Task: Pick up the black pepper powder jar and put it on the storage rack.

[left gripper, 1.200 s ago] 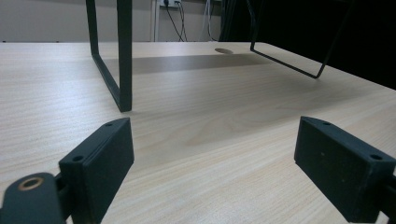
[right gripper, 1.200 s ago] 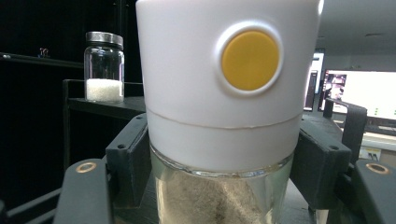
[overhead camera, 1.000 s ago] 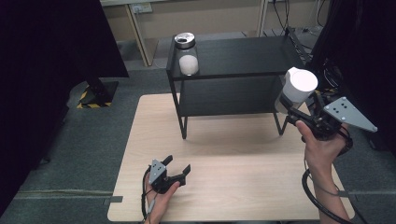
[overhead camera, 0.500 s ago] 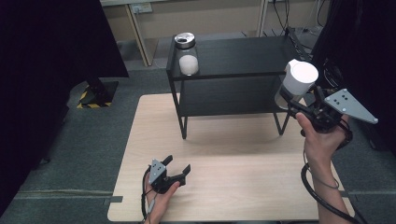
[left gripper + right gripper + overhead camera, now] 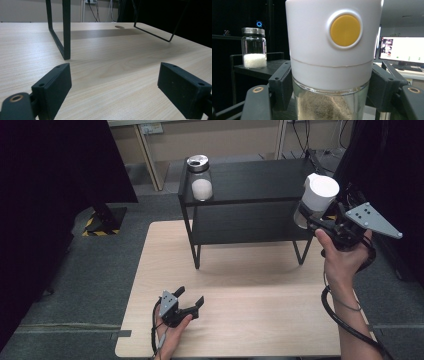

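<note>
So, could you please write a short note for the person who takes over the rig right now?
Right gripper: shut on the white-capped glass jar with a yellow button, held upright in the air by the right end of the black metal shelf.
Left gripper: open, holding nothing, resting low over the light wooden table.
A clear glass jar of white grains with a metal lid stands at the shelf's left end.
Done: jar gripped.
Left: probably to set it on the shelf.

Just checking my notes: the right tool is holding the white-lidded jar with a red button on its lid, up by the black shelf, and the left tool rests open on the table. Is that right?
Not quite: the button on the white-lidded jar is yellow, as the right gripper view shows. The rest holds: the right tool grips that jar by the black shelf, and the left tool rests open on the table.
</note>
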The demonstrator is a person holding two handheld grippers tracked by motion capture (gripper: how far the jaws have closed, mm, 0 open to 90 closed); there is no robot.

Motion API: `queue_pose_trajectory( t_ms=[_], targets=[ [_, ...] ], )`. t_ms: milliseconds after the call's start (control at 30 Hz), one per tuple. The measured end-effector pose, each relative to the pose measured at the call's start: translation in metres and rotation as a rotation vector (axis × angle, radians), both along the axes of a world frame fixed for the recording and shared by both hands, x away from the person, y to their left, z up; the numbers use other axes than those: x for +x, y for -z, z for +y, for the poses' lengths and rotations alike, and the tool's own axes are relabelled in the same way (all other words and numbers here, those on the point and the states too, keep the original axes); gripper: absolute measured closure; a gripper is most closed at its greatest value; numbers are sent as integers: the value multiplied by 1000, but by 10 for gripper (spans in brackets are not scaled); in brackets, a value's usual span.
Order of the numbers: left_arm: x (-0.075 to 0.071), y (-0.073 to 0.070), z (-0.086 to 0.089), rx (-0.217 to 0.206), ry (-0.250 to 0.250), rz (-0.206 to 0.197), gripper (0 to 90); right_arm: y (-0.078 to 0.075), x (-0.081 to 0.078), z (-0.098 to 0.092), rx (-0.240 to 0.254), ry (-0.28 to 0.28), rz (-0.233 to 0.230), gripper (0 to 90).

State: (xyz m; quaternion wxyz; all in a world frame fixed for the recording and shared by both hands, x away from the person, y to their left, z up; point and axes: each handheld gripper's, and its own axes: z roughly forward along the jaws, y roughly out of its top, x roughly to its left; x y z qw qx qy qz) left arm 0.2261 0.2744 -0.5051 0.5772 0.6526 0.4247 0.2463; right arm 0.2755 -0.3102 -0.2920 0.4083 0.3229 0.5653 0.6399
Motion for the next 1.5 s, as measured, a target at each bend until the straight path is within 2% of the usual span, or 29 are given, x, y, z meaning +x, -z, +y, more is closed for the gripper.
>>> queue_pose_trajectory(
  t_ms=[567,1033,1500],
  targets=[
    [0,0,0,-2,0,1,112,-17,14,4,13,15,10,310],
    [0,0,0,-2,0,0,112,-43,29,10,11,26,14,310],
    [0,0,0,1,1,-3,112,-64,45,17,-10,63,37,310]
  ],
)
